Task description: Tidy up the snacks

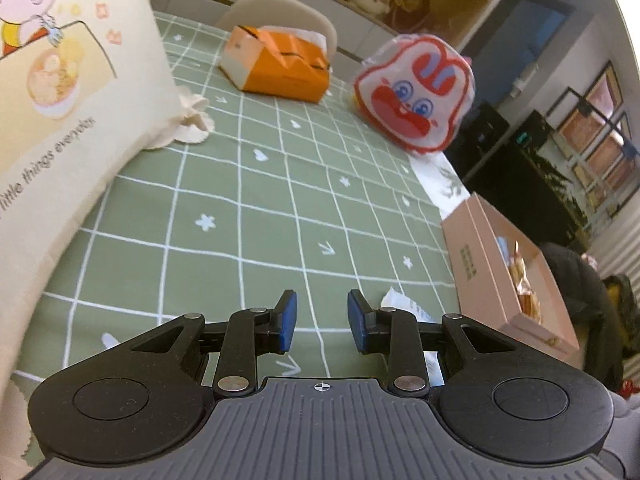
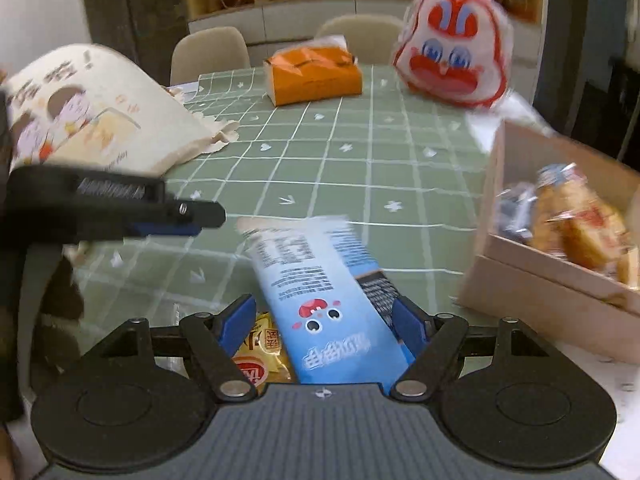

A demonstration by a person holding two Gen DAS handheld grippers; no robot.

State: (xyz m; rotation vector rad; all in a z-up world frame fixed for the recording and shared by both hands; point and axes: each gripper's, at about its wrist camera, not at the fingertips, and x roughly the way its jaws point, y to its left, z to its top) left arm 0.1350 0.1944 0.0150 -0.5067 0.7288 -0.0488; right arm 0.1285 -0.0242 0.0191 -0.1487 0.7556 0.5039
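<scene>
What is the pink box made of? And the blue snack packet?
The pink box looks like matte cardboard: flat stiff walls, dull surface. The blue snack packet looks like thin plastic film: printed wrapper with a slight sheen, though blur leaves that uncertain.

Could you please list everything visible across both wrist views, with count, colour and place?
blue snack packet: one, light blue, between the right gripper's jaws.
yellow snack packet: one, yellow and red, under the blue packet.
cardboard box: one, pinkish tan, table's right edge, holding wrapped snacks.
tissue pack: one, orange, far side.
rabbit-face bag: one, white and red, far right.
canvas bag: one, cream, printed, left.
tablecloth: one, green, white grid.
chairs: two, beige, behind table.
left gripper: open, holding nothing.
right gripper: around the blue packet.
</scene>
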